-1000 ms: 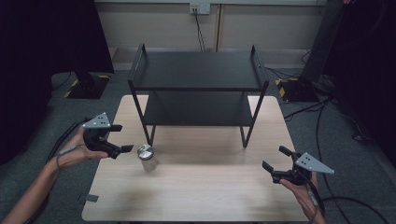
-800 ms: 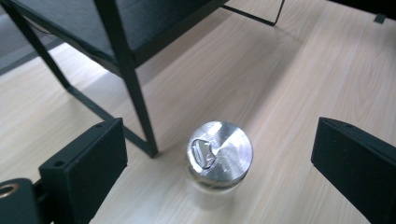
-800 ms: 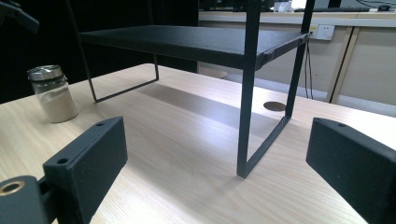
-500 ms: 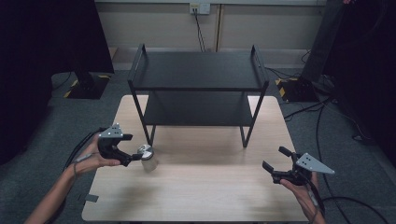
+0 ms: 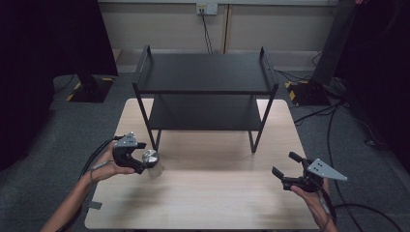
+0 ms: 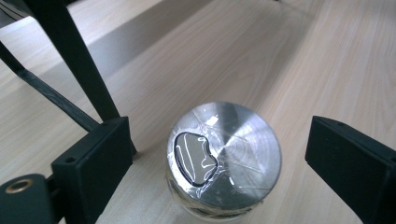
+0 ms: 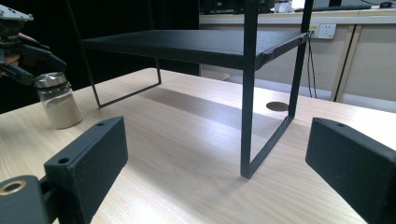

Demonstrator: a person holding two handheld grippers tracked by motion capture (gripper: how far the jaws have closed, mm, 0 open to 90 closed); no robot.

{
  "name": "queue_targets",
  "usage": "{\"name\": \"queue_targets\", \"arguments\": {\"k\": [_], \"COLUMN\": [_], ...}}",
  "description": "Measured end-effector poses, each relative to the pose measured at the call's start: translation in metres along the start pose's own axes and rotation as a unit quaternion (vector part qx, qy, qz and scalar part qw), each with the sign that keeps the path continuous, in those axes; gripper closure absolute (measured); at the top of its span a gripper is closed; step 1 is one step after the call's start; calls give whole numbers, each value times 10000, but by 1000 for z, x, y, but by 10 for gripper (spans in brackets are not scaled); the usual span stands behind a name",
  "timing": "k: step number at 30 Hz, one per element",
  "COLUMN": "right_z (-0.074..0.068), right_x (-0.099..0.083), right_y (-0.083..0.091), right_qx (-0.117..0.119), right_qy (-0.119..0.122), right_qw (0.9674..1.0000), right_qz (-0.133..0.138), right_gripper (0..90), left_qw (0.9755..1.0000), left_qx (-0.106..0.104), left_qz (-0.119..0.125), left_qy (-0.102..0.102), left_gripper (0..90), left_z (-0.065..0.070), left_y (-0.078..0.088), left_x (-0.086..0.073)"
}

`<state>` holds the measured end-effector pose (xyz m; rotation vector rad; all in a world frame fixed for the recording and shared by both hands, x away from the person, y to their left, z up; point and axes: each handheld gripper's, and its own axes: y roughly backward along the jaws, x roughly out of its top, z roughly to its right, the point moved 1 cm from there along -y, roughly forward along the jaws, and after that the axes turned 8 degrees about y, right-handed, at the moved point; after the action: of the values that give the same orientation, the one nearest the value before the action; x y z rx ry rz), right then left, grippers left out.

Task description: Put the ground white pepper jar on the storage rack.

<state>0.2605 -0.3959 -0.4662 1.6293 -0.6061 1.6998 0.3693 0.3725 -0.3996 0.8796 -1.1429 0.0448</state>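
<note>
Jar (image 6: 224, 156): small, clear glass, silver lid, pale powder inside; upright on counter (image 5: 217, 193), near left edge.

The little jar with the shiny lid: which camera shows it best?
The right gripper view: the jar stands side-on, pale powder visible inside. The left gripper view shows its foil-sealed lid from above; the high view shows a small silver top.

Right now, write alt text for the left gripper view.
A small glass jar with a shiny silver lid stands on the pale wooden table, between the left gripper's two open black fingers, which have just been closing but do not touch it. A black shelf leg rises behind.
</note>
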Motion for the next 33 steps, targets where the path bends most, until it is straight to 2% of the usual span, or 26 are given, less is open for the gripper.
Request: {"name": "queue_targets", "arguments": {"k": [9,10,12,13,15,20,33], "right_z": [0,0,0,0,0,-1,-1], "right_x": [0,0,0,0,0,0,0], "right_y": [-1,-1,-1,-1,-1,-1,-1], "right_qx": [15,15,10,9,4,-11,-13], "right_qy": [11,15,9,8,16,21,34], "right_qw": [10000,10000,10000,10000,10000,10000,10000], "right_qz": [-13,-19,-18,-17,-30,-28,-22], "right_gripper": [54,54,54,54,54,54,54], "left_qw": [9999,9999,9999,9999,9999,9997,9999], "left_qx": [-49,-99,-103,-112,-73,-188,-141], "left_qz": [-79,-49,-40,47,96,173,84], "left_qy": [-58,31,43,110,114,66,45], "left_gripper": [117,128,128,130,147,303,322], "left_z": [-3,-4,-5,-6,-6,-11,-8], "left_y": [-15,-18,-18,-19,-20,-20,-19], "left_x": [-6,-10,-10,-13,-15,-20,-15]}}
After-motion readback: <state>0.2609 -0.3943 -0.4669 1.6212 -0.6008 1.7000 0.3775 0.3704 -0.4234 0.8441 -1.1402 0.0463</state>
